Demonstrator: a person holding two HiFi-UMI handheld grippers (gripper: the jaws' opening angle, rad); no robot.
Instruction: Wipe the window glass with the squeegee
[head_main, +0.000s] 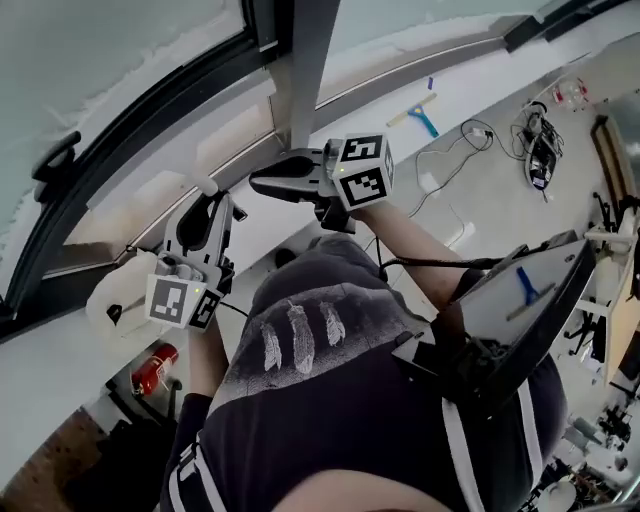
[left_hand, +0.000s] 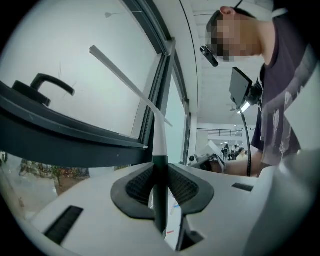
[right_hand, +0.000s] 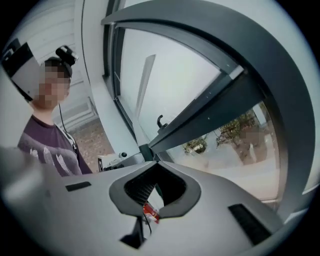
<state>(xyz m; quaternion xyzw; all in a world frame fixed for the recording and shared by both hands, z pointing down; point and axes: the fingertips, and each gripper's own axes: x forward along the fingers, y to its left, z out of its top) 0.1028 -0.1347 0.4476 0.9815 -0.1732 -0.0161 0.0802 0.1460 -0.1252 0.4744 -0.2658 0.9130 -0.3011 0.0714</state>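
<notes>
My left gripper (left_hand: 160, 162) is shut on the squeegee's dark green and white handle (left_hand: 160, 145), which rises from the jaws. Its long pale blade (left_hand: 127, 82) runs slantwise in front of the window glass (left_hand: 65, 40); I cannot tell whether it touches the pane. In the right gripper view the blade (right_hand: 145, 82) stands nearly upright before the glass (right_hand: 185, 80). My right gripper (right_hand: 156, 162) is shut with nothing between its pads, beside the dark sash frame (right_hand: 210, 117). From the head view, the left gripper (head_main: 205, 200) sits at the lower left and the right gripper (head_main: 262, 183) points left near the frame post (head_main: 305, 80).
A black window handle (left_hand: 45, 85) sticks out of the opened sash. On the white sill lies a second squeegee with a blue handle (head_main: 422, 115), with cables and a charger (head_main: 535, 145) further right. A red fire extinguisher (head_main: 153, 370) stands on the floor below.
</notes>
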